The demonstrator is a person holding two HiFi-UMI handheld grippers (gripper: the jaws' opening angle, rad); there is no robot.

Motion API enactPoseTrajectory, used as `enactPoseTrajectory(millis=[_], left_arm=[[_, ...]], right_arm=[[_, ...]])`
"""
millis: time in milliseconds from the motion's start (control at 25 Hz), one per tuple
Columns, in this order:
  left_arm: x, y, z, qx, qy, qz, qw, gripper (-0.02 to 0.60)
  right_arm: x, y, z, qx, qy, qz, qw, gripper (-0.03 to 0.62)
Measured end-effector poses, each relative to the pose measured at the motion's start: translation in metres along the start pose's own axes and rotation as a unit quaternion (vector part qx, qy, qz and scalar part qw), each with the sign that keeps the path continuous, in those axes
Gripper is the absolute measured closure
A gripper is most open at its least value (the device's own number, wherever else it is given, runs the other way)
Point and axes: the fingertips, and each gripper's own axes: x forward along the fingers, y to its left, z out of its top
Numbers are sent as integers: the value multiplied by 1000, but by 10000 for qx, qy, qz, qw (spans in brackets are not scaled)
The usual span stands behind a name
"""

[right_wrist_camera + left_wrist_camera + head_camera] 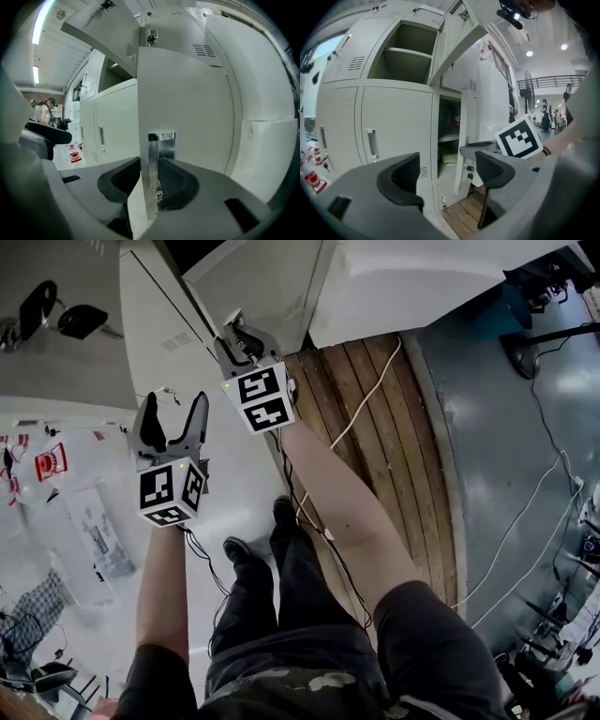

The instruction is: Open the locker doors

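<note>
A bank of pale grey lockers [393, 122] fills the left gripper view. One upper compartment [405, 61] stands open, its door [450, 42] swung outward. A lower door [468, 136] is ajar, with shelves showing behind it. My right gripper [150, 176] is shut on the free edge of that lower door [187, 108], its pads on either side of the metal handle plate [161, 145]. In the head view the right gripper [242, 338] sits against the locker front. My left gripper [173, 413] hangs open to the left with nothing between its fingers [401, 176].
The neighbouring lower door has a recessed handle [371, 143] and stays closed. Keys [56, 320] hang from locks at the upper left. Wooden boards [375, 427] and loose cables [544, 493] lie under the lockers. A white panel [267, 150] stands right of the held door.
</note>
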Motion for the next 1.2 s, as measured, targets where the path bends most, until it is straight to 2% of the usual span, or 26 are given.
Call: enactPoseTrajectory(millis=[240, 680, 960, 1000, 1080, 1200], left_arm=[[-14, -10, 3, -34, -23, -85, 10000, 212], [-34, -52, 6, -82, -46, -353, 9993, 212], [-39, -75, 13, 100, -12, -432, 9990, 217], [-40, -79, 14, 121, -6, -454, 9989, 249], [-44, -86, 18, 205, -24, -477, 9986, 376], [-46, -97, 25, 226, -82, -564, 9981, 432]], right_arm=[[-24, -5, -8, -69, 82, -40, 9999, 456], [-80, -27, -23, 184, 127, -428, 9988, 450], [-112, -43, -30, 103, 148, -506, 9986, 475], [-116, -46, -32, 117, 160, -535, 9984, 483], [-127, -51, -35, 165, 209, -596, 9979, 493], [-142, -63, -37, 195, 225, -698, 9971, 505]])
